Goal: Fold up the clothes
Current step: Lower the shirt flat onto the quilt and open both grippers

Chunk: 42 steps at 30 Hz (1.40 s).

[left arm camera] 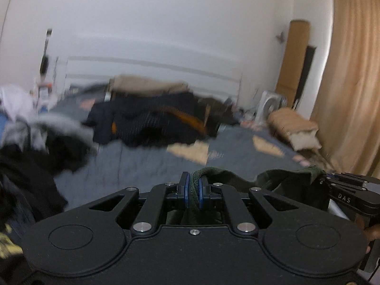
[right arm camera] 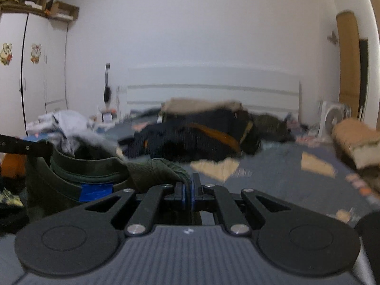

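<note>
Between the pinched jaws of the left gripper [left arm camera: 194,191] sits a ribbed edge of the dark green garment [left arm camera: 292,185], stretching toward 3 o'clock to the right gripper [right arm camera: 188,190], likewise clamped on it, both angled slightly downward over the bed [left arm camera: 142,166]; clothes pile [left arm camera: 152,118] at 12 o'clock.

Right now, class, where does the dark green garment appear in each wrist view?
Left wrist view: dark green garment at lower centre-right, stretching right from the left hand-held gripper.
Right wrist view: dark green garment at lower left, pinched in the right hand-held gripper.
Shared landmark: the white headboard.
</note>
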Motion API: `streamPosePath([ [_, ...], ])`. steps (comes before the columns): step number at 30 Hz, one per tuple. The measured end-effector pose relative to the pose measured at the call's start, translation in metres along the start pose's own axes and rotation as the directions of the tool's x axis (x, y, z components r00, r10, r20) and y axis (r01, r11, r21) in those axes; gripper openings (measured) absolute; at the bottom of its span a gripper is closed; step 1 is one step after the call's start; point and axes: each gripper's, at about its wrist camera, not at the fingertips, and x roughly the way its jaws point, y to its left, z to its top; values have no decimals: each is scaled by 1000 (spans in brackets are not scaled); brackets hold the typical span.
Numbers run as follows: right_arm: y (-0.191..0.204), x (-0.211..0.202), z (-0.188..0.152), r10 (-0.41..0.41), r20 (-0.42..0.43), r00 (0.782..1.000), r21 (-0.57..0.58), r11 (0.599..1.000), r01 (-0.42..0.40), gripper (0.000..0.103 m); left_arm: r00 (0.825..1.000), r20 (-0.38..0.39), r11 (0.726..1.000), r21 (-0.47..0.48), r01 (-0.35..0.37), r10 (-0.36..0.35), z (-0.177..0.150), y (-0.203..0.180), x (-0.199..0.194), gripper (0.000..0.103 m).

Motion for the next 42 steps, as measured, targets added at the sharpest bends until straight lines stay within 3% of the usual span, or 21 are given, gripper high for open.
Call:
streamPosePath([
  [4, 2, 27, -35, 8, -43, 999, 42, 999, -7, 5, 998, -60, 1000, -21, -10, 9, -30, 19, 28, 8],
  [8, -4, 40, -50, -6, -66, 998, 74, 997, 11, 10, 995, -100, 999, -35, -22, 18, -47, 27, 35, 9],
  [10, -6, 38, -52, -13, -68, 998, 77, 997, 18, 16, 993, -113, 999, -30, -23, 19, -48, 26, 29, 10],
  [12, -6, 31, -54, -17, -56, 998, 69, 997, 21, 29, 994, -109, 1000, -6, -31, 30, -50, 22, 19, 13],
  [14, -10, 31, -55, -17, -60, 998, 60, 998, 21, 42, 993, -114, 1000, 4, -30, 30, -50, 21, 7, 31],
  [15, -9, 28, -54, -14, -67, 998, 55, 998, 18, 49, 993, -114, 999, 12, -30, 31, -50, 18, 2, 49],
  [16, -8, 23, -53, -7, -76, 997, 46, 999, 10, 50, 993, -109, 999, 29, -32, 35, -52, 15, -4, 57],
  [20, -4, 1, -51, 15, -108, 994, 26, 1000, -12, 51, 994, -101, 997, 74, -36, 43, -57, 5, -30, 57],
  [25, 4, -40, -64, 52, -143, 988, 77, 996, -41, 52, 996, -91, 999, 30, -21, 23, -78, -12, -70, 60],
  [29, 11, -73, -88, 56, -182, 982, 130, 991, -32, 52, 997, -83, 998, -58, -2, -3, -107, -24, -97, 62],
  [34, 14, -109, -117, 69, -203, 977, 213, 977, -25, 54, 998, -68, 992, -127, -17, 9, -142, -41, -124, 62],
  [38, 20, -118, -131, 53, -227, 972, 177, 984, -12, 55, 998, -43, 980, -190, -50, 43, -165, -45, -133, 62],
  [42, 24, -121, -136, 61, -236, 970, 146, 989, -27, 57, 994, -46, 987, -119, -106, 101, -172, -52, -134, 63],
])
